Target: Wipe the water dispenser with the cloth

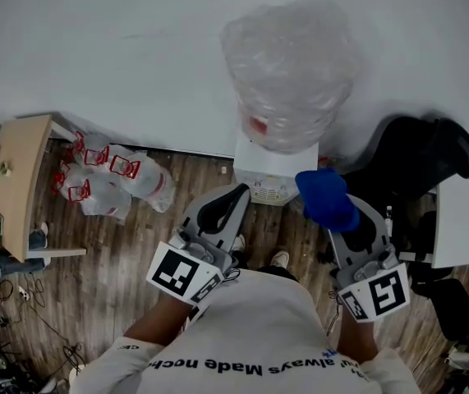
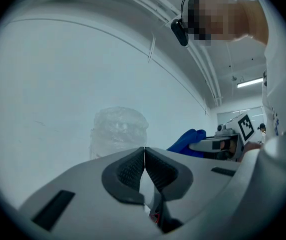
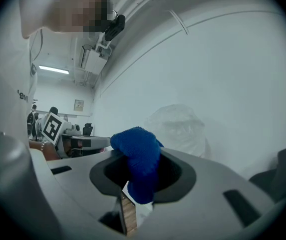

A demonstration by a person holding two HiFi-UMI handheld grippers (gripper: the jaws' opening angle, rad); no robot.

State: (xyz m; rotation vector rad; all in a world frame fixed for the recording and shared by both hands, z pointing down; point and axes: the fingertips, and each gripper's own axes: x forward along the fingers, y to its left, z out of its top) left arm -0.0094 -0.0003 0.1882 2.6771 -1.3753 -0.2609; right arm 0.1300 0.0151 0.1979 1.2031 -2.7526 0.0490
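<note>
Water dispenser (image 1: 268,171) stands against the wall right in front of me, with its big bottle (image 1: 287,72) on top. My right gripper (image 1: 338,218) squeezes the blue cloth (image 1: 324,195), ready to wipe. My left gripper (image 1: 234,197) has its jaws closed on nothing, just waiting

Open floor (image 1: 186,189) fronts the water dispenser (image 1: 272,177); black chair (image 1: 419,158) crowds its right.

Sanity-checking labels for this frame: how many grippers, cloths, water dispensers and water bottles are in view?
Grippers: 2 (left gripper shut and empty, right gripper shut on the cloth)
Blue cloth: 1
Water dispenser: 1
Plastic-wrapped bottle on top of it: 1
Total: 5
</note>
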